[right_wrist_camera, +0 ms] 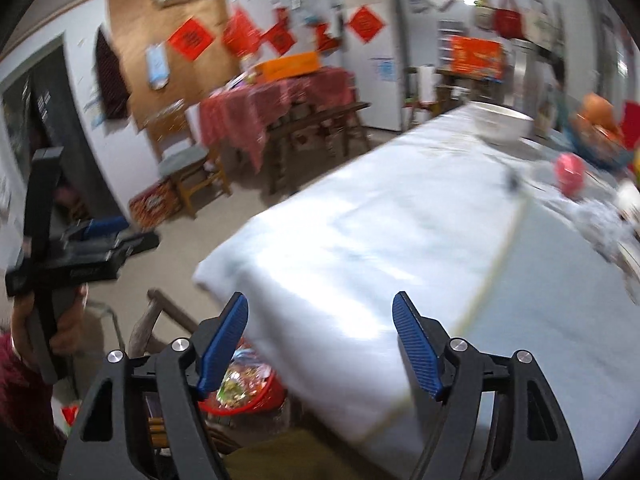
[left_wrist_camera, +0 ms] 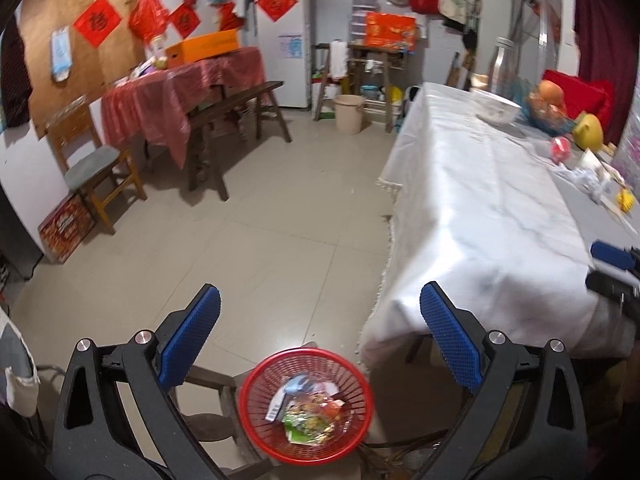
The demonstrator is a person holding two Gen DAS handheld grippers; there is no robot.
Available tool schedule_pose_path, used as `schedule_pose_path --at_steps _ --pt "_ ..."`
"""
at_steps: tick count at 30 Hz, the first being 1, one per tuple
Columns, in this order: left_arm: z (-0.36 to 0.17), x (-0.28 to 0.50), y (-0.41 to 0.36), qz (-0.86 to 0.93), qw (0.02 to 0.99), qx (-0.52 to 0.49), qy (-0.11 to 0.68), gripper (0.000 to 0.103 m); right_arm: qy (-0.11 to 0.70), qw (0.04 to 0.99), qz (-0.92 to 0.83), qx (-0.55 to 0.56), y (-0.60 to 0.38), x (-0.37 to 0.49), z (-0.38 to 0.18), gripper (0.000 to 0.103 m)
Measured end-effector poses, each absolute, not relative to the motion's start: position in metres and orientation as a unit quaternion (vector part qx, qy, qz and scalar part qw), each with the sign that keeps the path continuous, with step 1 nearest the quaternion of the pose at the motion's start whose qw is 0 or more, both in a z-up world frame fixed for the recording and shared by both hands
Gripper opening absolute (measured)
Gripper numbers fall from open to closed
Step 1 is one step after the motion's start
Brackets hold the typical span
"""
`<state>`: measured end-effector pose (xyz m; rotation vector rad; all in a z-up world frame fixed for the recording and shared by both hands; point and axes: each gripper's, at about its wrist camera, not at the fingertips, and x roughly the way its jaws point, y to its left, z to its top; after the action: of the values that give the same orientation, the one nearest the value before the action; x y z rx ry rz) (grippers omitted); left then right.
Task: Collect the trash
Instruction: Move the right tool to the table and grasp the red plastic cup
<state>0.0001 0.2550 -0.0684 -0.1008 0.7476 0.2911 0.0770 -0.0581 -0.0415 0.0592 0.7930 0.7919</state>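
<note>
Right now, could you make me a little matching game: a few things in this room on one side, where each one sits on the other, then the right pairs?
Things:
1. red basket
2. white bowl
3. orange box
4. beige bucket

Places:
A. on the red-clothed table
B. on the floor by the far wall
C. on the white-clothed table
D. on a stool under the left hand-held gripper

Pairs: 1-D, 2-C, 3-A, 4-B

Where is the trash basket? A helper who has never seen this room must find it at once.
Find the long table with the white cloth. On a low wooden stool by its near corner stands the red basket. It is the only round red mesh container, and holds crumpled wrappers.
</note>
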Motion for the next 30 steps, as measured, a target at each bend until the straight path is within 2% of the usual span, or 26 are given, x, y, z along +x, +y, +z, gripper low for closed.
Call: schedule_pose_path --at_steps 4,10,15,20,30 --pt "-0.060 0.013 0.225 0.120 0.929 -0.055 0.345 0.096 0.376 0.861 0.337 0.063 -0.099 0.094 -0.048 0.074" --pt "-0.061 0.029 0.191 0.073 0.935 -0.128 0.321 0.096 0.362 0.886 0.275 0.087 -0.158 0.117 -0.047 0.074" --pt "-0.071 0.037 0.159 0.042 0.935 -0.106 0.335 0.096 0.370 0.899 0.214 0.089 -0.198 0.165 -0.047 0.078" --pt "-0.080 0.038 0.142 0.046 0.938 -0.064 0.336 0.096 0.407 0.888 0.183 0.108 -0.214 0.219 -0.062 0.078" --pt "-0.088 0.046 0.158 0.042 0.931 -0.102 0.347 0.096 0.445 0.875 0.156 0.107 -0.194 0.284 -0.079 0.078"
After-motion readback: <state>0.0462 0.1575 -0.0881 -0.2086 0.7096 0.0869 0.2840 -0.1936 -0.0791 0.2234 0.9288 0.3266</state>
